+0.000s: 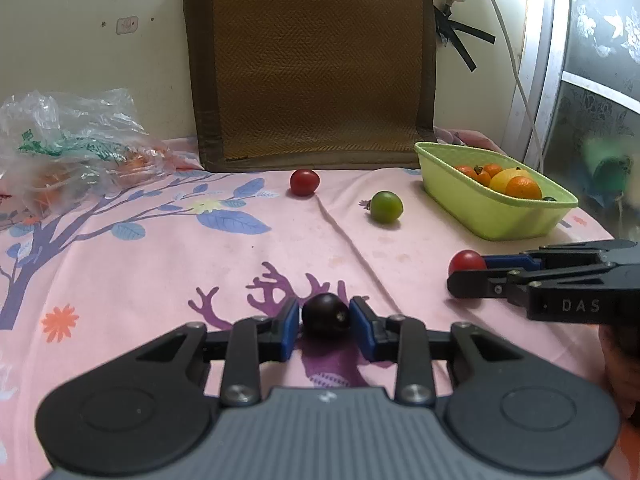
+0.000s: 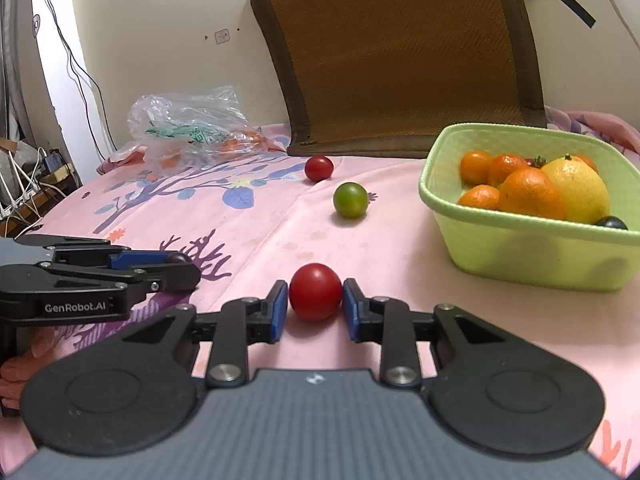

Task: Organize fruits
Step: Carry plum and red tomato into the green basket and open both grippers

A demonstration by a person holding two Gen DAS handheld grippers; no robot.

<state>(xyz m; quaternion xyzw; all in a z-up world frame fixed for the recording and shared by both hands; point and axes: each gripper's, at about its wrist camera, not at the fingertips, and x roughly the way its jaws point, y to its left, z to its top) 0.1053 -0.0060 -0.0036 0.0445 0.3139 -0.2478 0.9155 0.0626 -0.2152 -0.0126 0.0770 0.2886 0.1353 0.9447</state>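
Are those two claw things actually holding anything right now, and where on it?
Left gripper pinches the dark tomato by its sides; right gripper pinches a red tomato likewise.

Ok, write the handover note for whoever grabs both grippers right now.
Left gripper: jaws around the dark tomato on the cloth; contact unclear.
Right gripper: jaws around a red tomato, same doubt.
Done: oranges, a yellow fruit and one dark tomato lie in the green basket.
Left: those two, plus the far red tomato and the green tomato, loose on the cloth.
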